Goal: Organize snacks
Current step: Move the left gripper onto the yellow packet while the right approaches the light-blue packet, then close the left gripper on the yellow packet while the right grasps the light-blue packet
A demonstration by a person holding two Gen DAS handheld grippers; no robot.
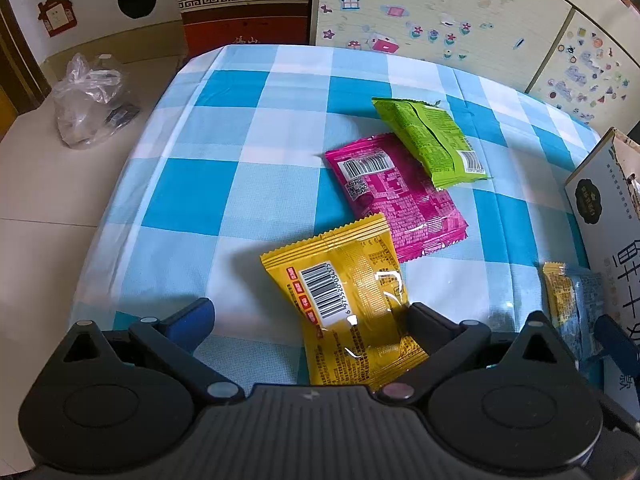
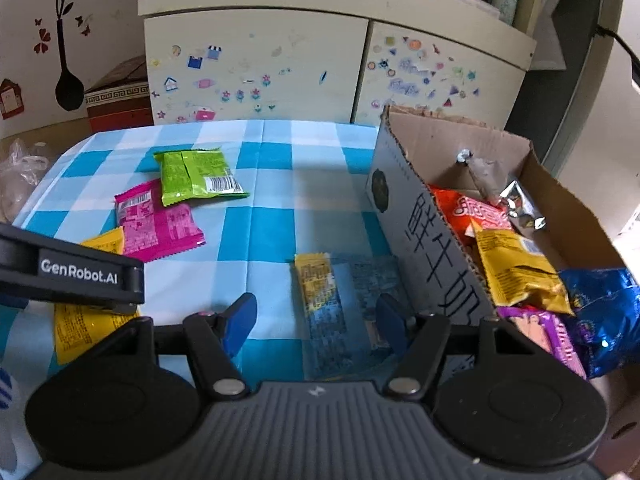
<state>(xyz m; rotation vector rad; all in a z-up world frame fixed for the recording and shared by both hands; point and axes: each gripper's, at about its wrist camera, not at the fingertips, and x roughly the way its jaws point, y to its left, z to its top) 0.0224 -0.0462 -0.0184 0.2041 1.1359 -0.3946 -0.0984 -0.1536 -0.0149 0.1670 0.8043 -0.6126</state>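
Mid-sort on a blue-checked tablecloth: the right gripper hangs with jaws apart over a yellow-and-clear snack packet lying just beside the half-filled cardboard box; its pads do not appear to press it. The left gripper, jaws wide, straddles a yellow packet; pink and green packets wait beyond. Next, likely: close and lift into the box.

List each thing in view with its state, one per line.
Left tongs: open, straddling the yellow packet.
Right tongs: open over the blue packet.
Yellow packet: flat, barcode up.
Pink packet: flat, under the green one's edge.
Green packet: flat.
Blue packet: flat beside the box.
Cardboard box: open, holding snacks.
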